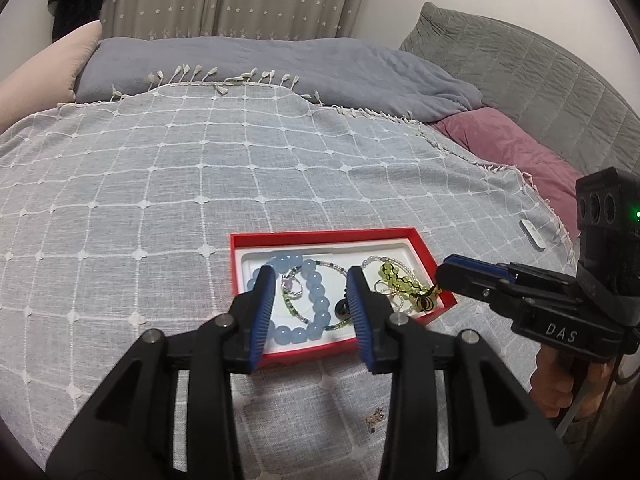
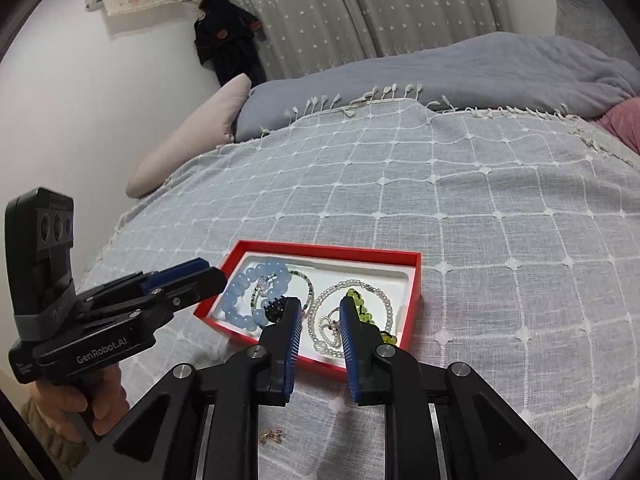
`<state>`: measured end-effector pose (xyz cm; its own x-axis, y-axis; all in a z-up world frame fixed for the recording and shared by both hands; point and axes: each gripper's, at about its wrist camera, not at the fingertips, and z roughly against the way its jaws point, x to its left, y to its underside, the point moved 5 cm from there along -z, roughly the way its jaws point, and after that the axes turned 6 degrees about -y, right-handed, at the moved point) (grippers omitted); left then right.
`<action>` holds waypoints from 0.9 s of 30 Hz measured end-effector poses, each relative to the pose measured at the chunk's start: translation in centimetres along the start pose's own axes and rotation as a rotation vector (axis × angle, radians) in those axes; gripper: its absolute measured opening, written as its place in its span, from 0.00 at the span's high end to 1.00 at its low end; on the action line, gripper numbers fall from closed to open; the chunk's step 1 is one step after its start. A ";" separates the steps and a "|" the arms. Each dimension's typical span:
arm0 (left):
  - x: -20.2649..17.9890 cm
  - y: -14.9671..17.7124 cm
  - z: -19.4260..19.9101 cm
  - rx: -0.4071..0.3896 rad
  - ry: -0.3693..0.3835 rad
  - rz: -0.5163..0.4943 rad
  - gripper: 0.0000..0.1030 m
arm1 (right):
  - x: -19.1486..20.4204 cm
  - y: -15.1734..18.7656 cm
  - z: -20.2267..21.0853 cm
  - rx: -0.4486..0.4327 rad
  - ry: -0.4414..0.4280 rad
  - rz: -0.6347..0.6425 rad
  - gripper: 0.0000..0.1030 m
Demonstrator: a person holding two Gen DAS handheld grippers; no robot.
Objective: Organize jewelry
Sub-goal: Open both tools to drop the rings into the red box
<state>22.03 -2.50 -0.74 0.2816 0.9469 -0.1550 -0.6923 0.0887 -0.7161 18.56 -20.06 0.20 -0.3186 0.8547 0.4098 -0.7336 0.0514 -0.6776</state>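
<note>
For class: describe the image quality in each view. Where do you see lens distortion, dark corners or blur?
Left wrist view: fisheye bends the bedspread grid into curves, corners are black, light is soft and even, and the left tool looks slightly soft up close. Right wrist view: the same curving and dark corners; the red box is sharp.

Both black grippers, left gripper (image 1: 311,280) and right gripper (image 2: 316,314), carry ribbed blue pads.

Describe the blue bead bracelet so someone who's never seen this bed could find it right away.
On the bed's white-checked grey blanket lies a red box with a white liner. The blue bracelet is at the box's left end: a ring of big, smooth, pale blue round beads, far larger than its neighbours' thin green strand and tiny white pearls.
</note>
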 end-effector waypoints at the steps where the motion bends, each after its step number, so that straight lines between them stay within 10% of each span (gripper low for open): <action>1: 0.2 0.0 0.3 -0.002 0.000 0.005 0.62 | -0.1 0.0 0.3 -0.007 0.002 -0.009 0.80; 27: -3.3 9.5 1.3 0.180 -0.026 -0.191 0.62 | 0.2 6.4 5.0 0.112 0.104 -0.033 0.80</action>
<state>13.63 -4.40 -6.11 0.4035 0.9149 -0.0095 -0.7361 0.3184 -0.5974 10.80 -22.15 -1.01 -0.2334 0.9027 0.3614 -0.8072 0.0274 -0.5897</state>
